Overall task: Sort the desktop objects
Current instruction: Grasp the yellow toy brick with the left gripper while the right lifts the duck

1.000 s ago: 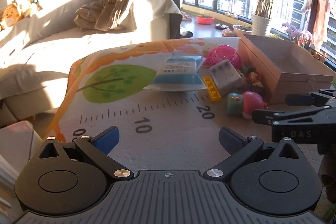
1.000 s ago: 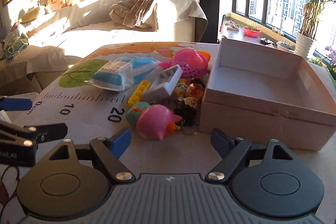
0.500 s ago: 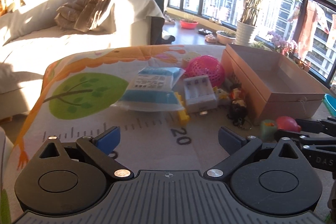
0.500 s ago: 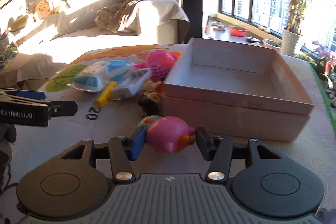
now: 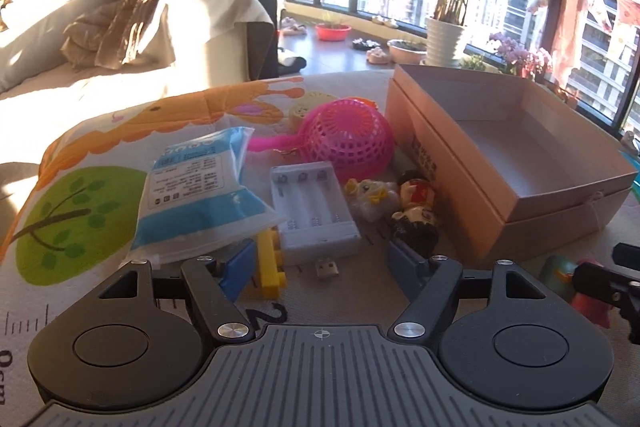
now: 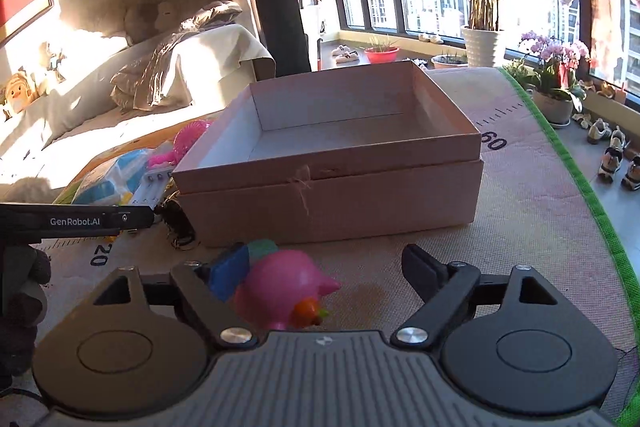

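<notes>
An open pink cardboard box [image 5: 520,163] [image 6: 332,183] stands on the mat. Left of it lies a toy pile: blue packet [image 5: 200,195], white battery case [image 5: 312,211], pink mesh ball [image 5: 348,139], yellow brick [image 5: 269,263], a small figure [image 5: 416,215]. My left gripper [image 5: 324,263] is open, low over the mat just before the battery case and yellow brick. My right gripper [image 6: 328,275] is open; a pink duck toy [image 6: 284,287] [image 5: 588,295] lies between its fingers against the left pad, in front of the box.
A printed ruler mat [image 6: 520,211] covers the table; its green edge [image 6: 576,163] runs along the right. A sofa with blankets [image 5: 120,39] stands behind, plants and windows [image 5: 444,35] at the back right. My left gripper's side [image 6: 76,221] shows at the right view's left.
My left gripper has moved forward up to the toy pile. My right gripper was narrowed around the pink duck half a second ago; its jaws now stand wide and the duck sits near the left pad.
</notes>
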